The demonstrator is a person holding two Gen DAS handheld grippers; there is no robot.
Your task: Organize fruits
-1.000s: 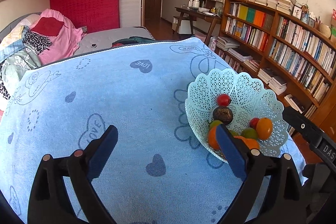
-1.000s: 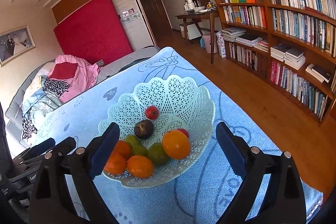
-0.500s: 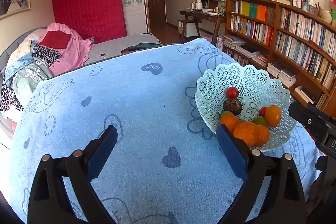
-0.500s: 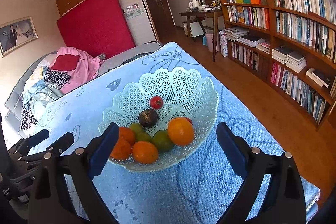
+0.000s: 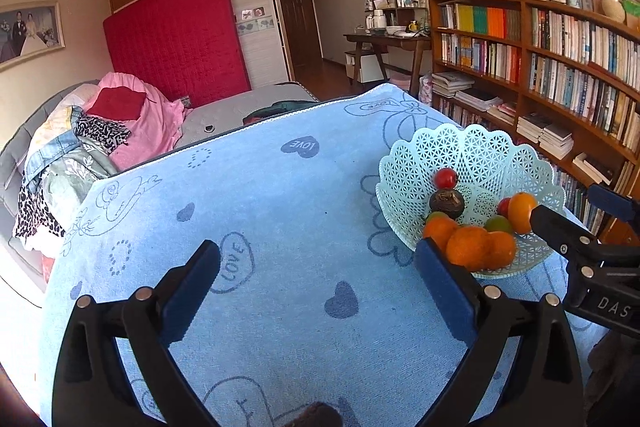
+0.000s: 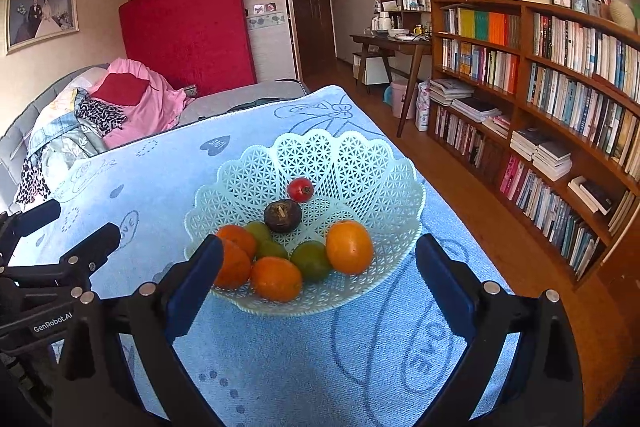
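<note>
The fruit [image 6: 304,247] lay heaped in the lace basket [image 6: 360,163] on the blue-clothed desk [image 5: 280,211]. Both the left gripper [image 5: 316,279], its fingers having just been opening, and the right gripper [image 6: 318,273] stood spread and empty. I judged the right should drop straight over one orange [image 6: 349,247], clear of the rim.

Pale mint lattice basket [image 6: 372,163], scalloped rim, sitting upright. Inside, toward the far wall: one small red fruit [image 6: 300,189], glossy. Just in front of that, a dark brown round fruit [image 6: 282,215], stem up. Along the near rim, packed close: three oranges [image 6: 276,278] on the left and centre, a fourth, larger orange [image 6: 349,247] on the right. Green fruits [image 6: 311,261] wedged among them, partly hidden. All lying inside the basket.
</note>
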